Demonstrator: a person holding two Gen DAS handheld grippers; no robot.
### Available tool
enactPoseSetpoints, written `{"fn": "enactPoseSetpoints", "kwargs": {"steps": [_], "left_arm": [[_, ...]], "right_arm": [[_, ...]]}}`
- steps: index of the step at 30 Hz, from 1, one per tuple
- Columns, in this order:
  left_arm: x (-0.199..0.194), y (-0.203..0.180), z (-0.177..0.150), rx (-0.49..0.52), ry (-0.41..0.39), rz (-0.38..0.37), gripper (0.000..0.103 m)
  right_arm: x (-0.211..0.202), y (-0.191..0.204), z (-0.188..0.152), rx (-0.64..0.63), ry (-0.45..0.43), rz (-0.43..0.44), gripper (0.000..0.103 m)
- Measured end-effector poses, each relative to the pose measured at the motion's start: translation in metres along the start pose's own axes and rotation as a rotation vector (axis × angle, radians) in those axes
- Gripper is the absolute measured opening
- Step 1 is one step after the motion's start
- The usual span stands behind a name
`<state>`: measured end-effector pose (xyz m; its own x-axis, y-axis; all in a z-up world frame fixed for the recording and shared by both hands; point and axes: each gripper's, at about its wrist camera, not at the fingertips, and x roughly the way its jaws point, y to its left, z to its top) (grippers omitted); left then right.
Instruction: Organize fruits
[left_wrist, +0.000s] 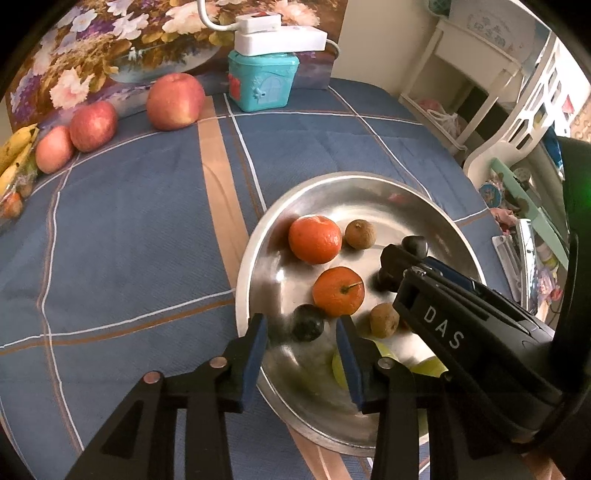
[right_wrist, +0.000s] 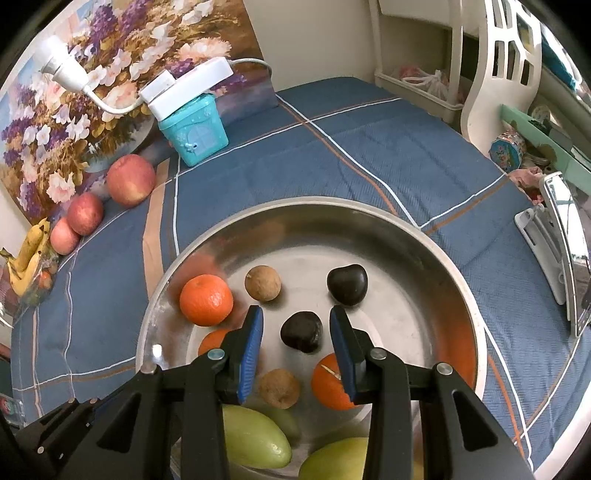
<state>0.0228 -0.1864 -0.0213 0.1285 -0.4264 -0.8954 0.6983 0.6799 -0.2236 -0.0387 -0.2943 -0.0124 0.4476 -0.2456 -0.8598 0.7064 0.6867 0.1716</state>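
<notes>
A steel bowl (left_wrist: 255, 258) (right_wrist: 424, 236) holds tangerines (left_wrist: 314, 239) (right_wrist: 206, 300), small brown fruits (left_wrist: 360, 233) (right_wrist: 263, 283), dark fruits (left_wrist: 308, 322) (right_wrist: 301, 331) and green mangoes (right_wrist: 255, 437). My left gripper (left_wrist: 302, 334) is open and empty over the bowl's near rim, with a dark fruit between its fingertips. My right gripper (right_wrist: 296, 325) is open and empty above the bowl, straddling a dark fruit; it shows in the left wrist view (left_wrist: 402, 258). Three apples (left_wrist: 175, 100) (right_wrist: 130, 179) and bananas (left_wrist: 14, 155) (right_wrist: 27, 254) lie at the far left.
A blue checked cloth (left_wrist: 129, 229) covers the table. A teal box (left_wrist: 260, 79) (right_wrist: 194, 127) with a white power strip (left_wrist: 280, 37) on top stands by a flower painting (left_wrist: 110, 48). A white chair (right_wrist: 495, 85) and cluttered shelves are at the right.
</notes>
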Motion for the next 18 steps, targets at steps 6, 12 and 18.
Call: {"fn": "enactPoseSetpoints", "kwargs": {"steps": [6, 12, 18], "left_arm": [[-0.015, 0.028, 0.009, -0.072, -0.024, 0.076, 0.048], [-0.015, 0.073, 0.007, -0.249, 0.011, 0.151, 0.056], [-0.016, 0.098, 0.000, -0.353, 0.036, 0.230, 0.069]], "right_arm": [[-0.005, -0.003, 0.003, 0.014, -0.015, 0.007, 0.039], [-0.004, 0.001, 0.003, 0.002, 0.002, 0.011, 0.038], [-0.007, 0.011, 0.003, -0.038, 0.006, 0.012, 0.038]]}}
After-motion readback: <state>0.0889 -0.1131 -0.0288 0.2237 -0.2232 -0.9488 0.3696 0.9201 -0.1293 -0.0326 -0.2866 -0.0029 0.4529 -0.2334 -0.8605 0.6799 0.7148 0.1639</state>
